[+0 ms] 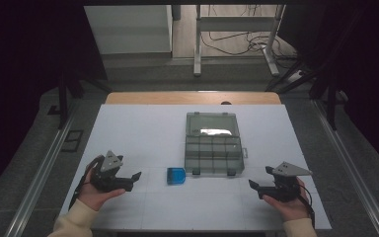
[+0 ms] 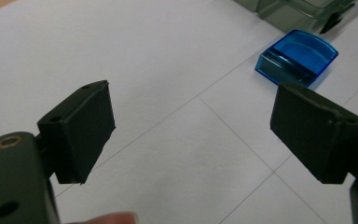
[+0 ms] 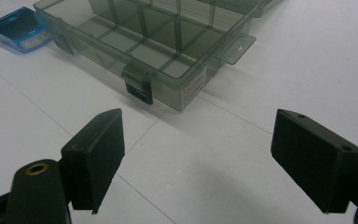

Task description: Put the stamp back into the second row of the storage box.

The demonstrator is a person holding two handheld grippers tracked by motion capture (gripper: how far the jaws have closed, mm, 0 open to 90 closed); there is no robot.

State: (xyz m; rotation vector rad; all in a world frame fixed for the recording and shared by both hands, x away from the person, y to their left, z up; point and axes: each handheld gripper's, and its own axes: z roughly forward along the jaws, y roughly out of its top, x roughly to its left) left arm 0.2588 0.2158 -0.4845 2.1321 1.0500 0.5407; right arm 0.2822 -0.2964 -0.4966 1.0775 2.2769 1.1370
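An open smoky-grey plastic organizer box (image 1: pixel 212 143) with several empty compartments lies mid-table, its lid folded back. A small blue translucent bin (image 1: pixel 176 176) sits just left of the box's near corner. My left gripper (image 1: pixel 136 178) rests at the table's left, held by a hand, jaws wide apart and empty, pointing toward the blue bin (image 2: pixel 297 57). My right gripper (image 1: pixel 260 178) rests at the right, also open and empty, facing the organizer box (image 3: pixel 144 42); the blue bin (image 3: pixel 19 29) lies beyond it.
A white table (image 1: pixel 143 128) with thin grid lines carries everything; a wooden strip edges its far side. Metal rails run along both sides. A stand's legs and cables lie on the floor beyond the table.
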